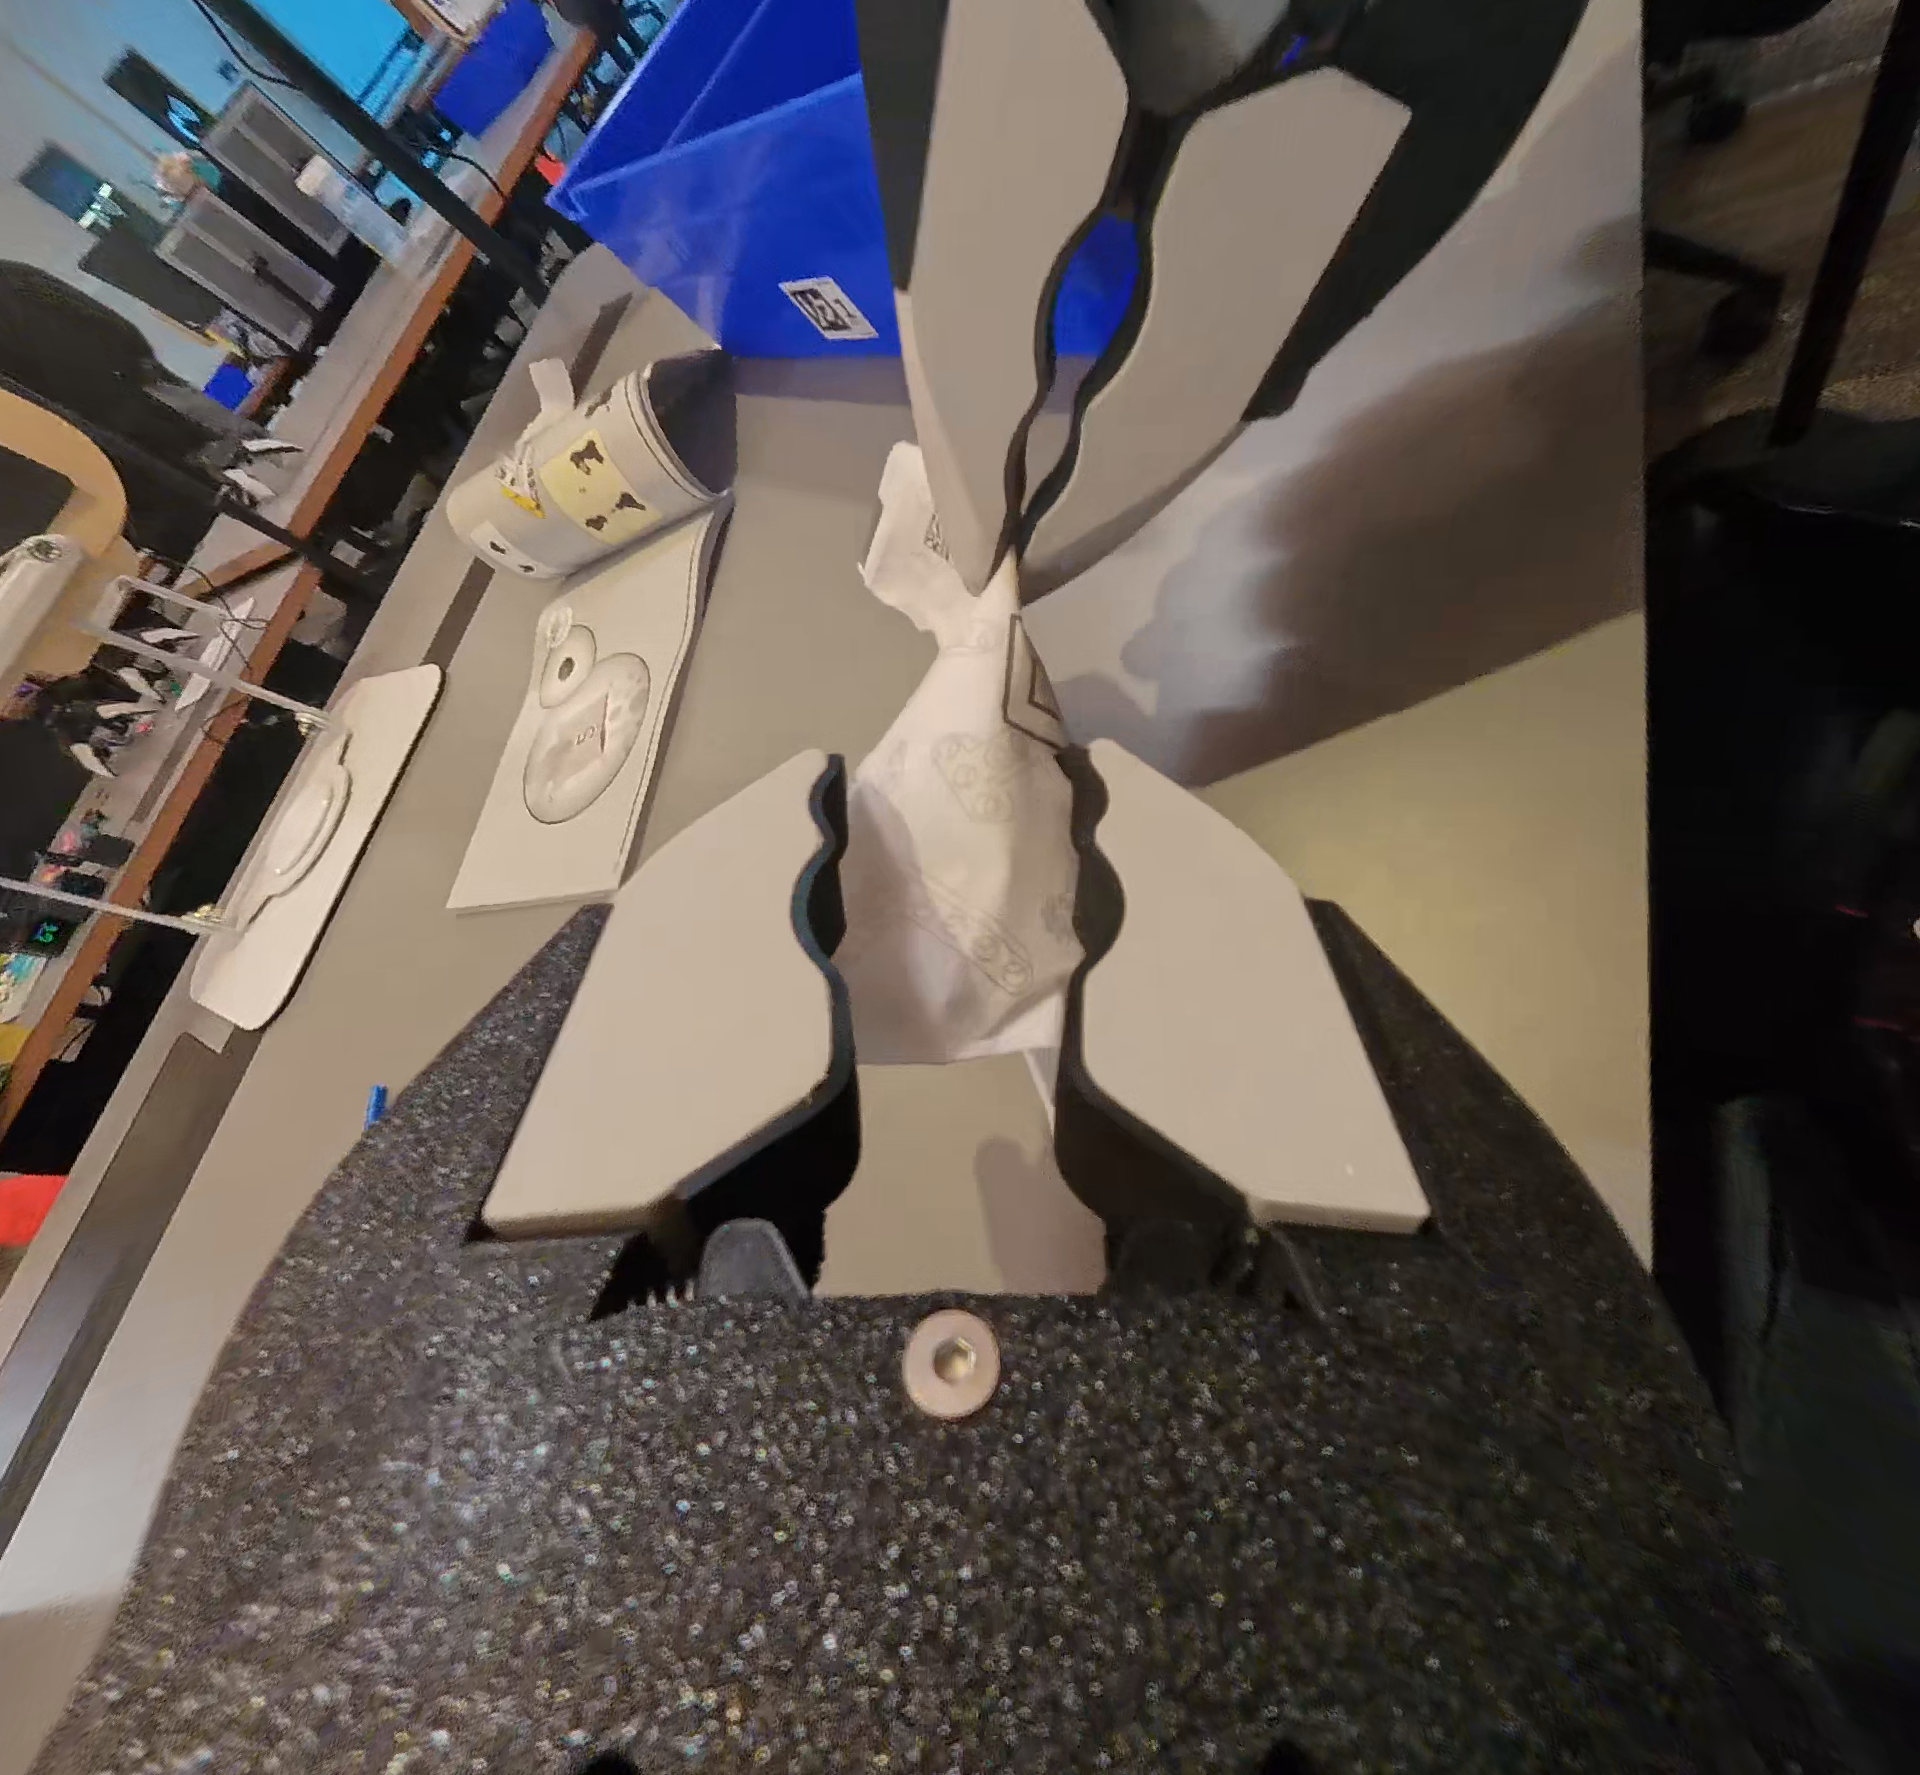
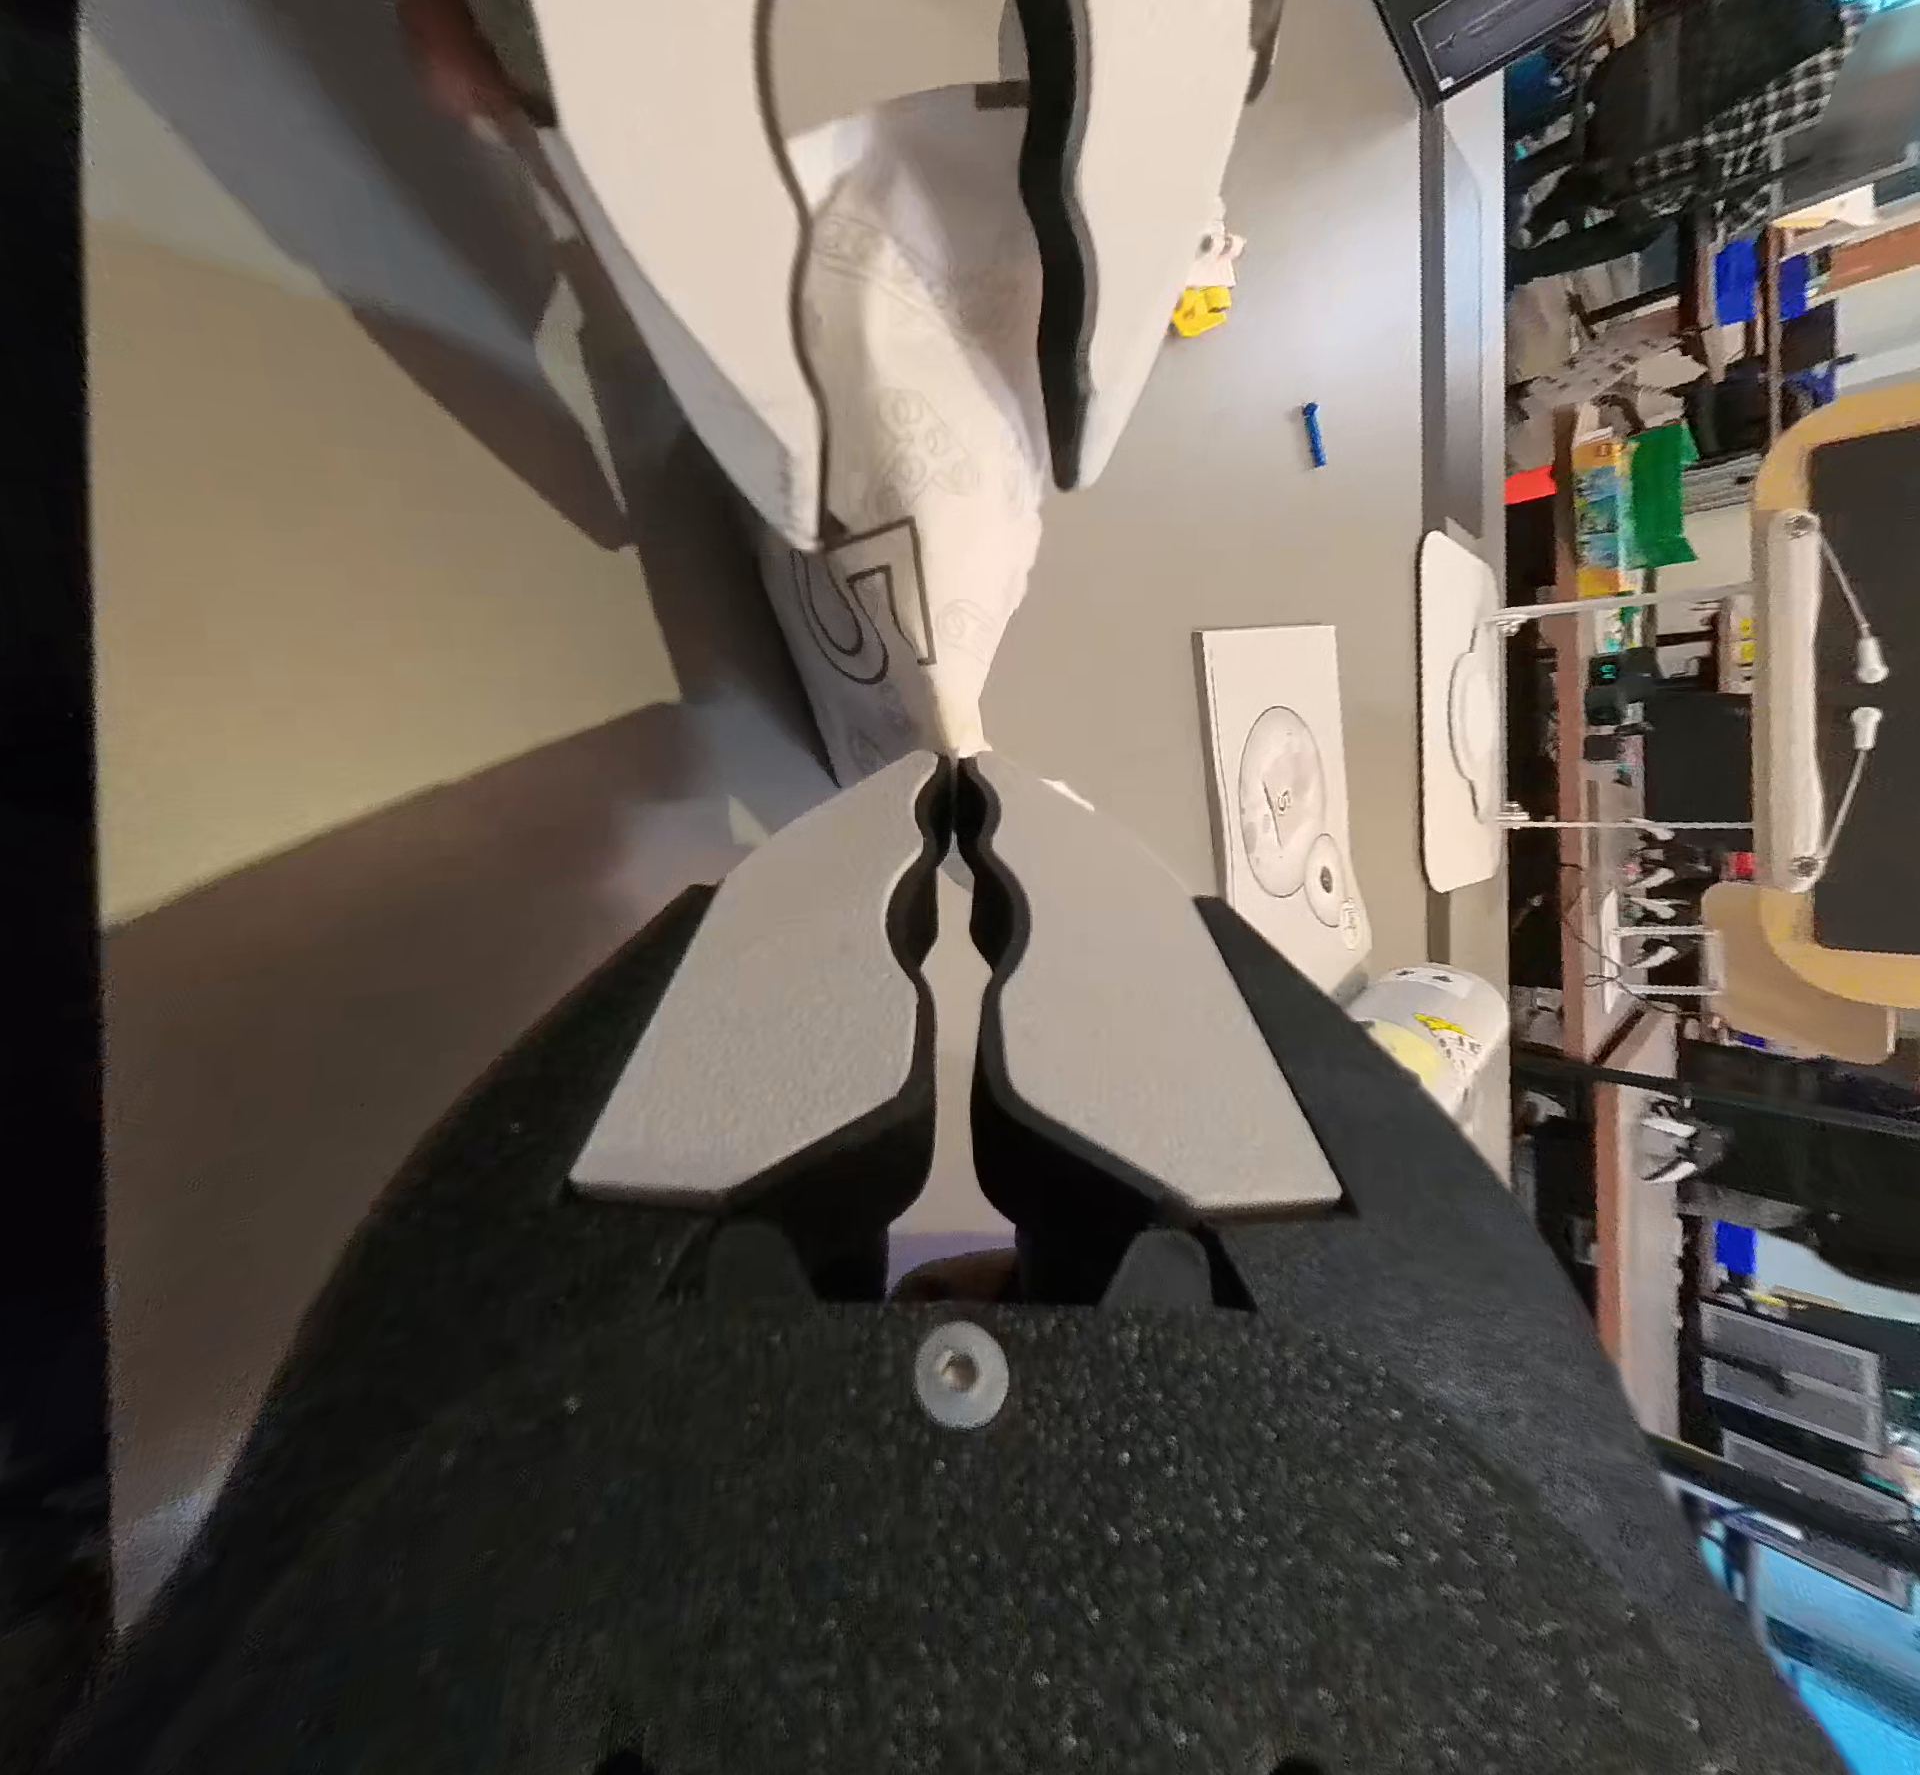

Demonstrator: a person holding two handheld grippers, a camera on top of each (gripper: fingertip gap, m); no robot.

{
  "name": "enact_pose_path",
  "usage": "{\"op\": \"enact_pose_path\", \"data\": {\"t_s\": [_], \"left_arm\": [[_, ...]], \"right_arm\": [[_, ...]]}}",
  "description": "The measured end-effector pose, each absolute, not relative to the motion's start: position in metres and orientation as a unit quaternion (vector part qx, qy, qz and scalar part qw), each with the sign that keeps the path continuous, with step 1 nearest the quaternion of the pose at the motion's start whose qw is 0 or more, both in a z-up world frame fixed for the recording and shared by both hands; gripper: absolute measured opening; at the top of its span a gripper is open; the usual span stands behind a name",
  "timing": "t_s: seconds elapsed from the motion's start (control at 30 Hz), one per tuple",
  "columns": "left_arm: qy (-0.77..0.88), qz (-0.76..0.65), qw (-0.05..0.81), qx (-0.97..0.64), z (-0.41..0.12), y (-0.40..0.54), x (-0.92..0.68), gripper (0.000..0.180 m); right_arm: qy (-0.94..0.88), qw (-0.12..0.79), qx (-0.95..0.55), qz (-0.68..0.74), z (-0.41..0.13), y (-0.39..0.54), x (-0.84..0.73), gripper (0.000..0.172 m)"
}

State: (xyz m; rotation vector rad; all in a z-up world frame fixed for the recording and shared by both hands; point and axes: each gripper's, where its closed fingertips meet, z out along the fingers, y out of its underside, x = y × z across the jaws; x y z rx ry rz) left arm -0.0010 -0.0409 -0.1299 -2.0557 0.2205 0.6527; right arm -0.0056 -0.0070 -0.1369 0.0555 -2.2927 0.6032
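A white paper bag (image 1: 956, 873) printed with faint brick outlines and a large digit hangs above the grey table (image 1: 779, 645), stretched between my two grippers. My left gripper (image 1: 961, 769) is closed around the bag's bulky body, and both pads touch its sides. My right gripper (image 2: 954, 764) is shut on the bag's twisted top end (image 2: 961, 728). In the left wrist view the right gripper (image 1: 1003, 572) comes in from above and pinches that end. In the right wrist view the left gripper (image 2: 935, 499) reaches in from the top, with the bag (image 2: 914, 354) between its fingers.
A blue bin (image 1: 727, 167) stands at the table's far side. A white booklet (image 1: 592, 738), another white bag with a yellow sticker (image 1: 592, 478) and a white stand base (image 1: 312, 842) lie to the left. A small blue piece (image 2: 1314, 432) and a small yellow piece (image 2: 1200, 307) lie loose. My hands' fingertips stand some 4 cm from each other.
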Motion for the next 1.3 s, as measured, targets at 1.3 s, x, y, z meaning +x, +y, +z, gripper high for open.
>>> {"op": "enact_pose_path", "data": {"t_s": [1.3], "left_arm": [[0.069, 0.052, 0.539, -0.838, -0.134, -0.058, 0.027, 0.001]], "right_arm": [[-0.961, 0.018, 0.045, 0.273, -0.132, -0.052, 0.023, 0.009]]}}
